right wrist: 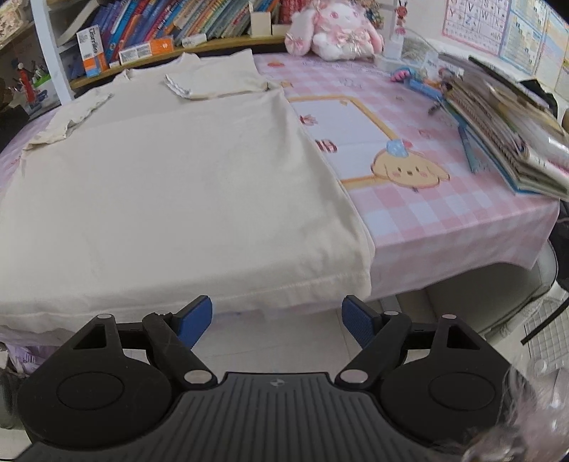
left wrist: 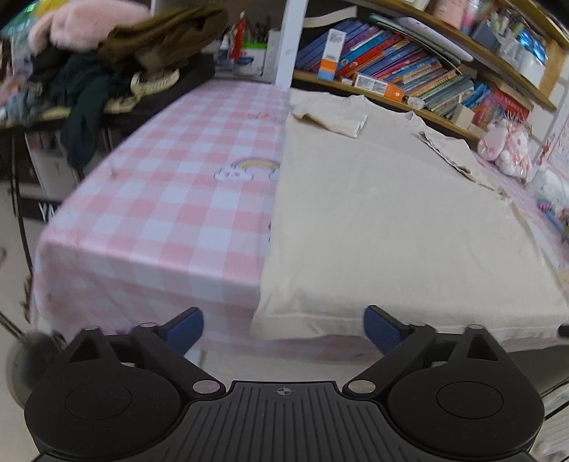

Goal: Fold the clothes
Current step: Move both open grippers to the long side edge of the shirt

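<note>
While the cream cotton T-shirt (left wrist: 391, 220) lies flat on the pink-and-white checked tablecloth (left wrist: 170, 213), both sleeves folded in over its body and its hem along the near table edge, neither tong has grabbed anything. Left gripper (left wrist: 283, 330) hangs wide just off the hem's left corner; right gripper (right wrist: 277, 321) is spread too, near the right corner, nothing between the blue pads (right wrist: 195, 320).

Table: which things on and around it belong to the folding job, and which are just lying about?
Job: cream T-shirt, left gripper, right gripper.

Lying about: plush rabbit, stack of books, shelf books, heap of clothes.
</note>
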`<act>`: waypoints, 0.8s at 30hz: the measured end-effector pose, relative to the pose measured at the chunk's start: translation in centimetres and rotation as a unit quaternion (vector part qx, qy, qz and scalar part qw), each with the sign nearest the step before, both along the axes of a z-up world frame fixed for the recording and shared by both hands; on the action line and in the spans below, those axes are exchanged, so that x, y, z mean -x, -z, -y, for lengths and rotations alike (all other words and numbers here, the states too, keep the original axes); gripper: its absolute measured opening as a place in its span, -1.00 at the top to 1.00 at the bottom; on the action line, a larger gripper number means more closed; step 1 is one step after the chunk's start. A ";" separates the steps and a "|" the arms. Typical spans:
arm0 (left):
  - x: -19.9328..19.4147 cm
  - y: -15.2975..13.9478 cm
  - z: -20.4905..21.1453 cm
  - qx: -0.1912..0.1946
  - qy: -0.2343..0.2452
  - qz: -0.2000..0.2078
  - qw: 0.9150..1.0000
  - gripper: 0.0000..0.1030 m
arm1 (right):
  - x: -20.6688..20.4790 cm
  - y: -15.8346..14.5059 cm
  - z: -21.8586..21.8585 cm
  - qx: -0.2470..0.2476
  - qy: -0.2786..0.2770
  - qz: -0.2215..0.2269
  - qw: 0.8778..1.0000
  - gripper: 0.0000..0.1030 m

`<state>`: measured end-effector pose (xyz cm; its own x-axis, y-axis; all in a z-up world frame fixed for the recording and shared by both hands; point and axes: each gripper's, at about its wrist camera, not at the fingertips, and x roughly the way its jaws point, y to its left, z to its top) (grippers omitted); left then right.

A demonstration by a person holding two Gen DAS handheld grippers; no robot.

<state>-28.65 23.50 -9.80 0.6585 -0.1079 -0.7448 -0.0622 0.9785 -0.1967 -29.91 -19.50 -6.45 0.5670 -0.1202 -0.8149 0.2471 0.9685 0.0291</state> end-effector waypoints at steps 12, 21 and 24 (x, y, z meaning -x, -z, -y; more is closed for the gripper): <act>-3.0 1.9 -2.0 0.040 0.014 -0.026 0.999 -0.22 | -1.1 0.4 4.2 -0.043 0.018 -0.013 0.999 -0.35; -4.7 3.5 -2.7 0.081 0.032 -0.058 0.995 -0.03 | -2.7 0.9 8.5 -0.061 0.010 -0.029 0.998 -0.23; -5.3 3.9 -2.9 0.088 0.044 -0.071 0.993 -0.03 | -3.8 1.7 9.3 -0.083 -0.016 -0.052 0.995 -0.23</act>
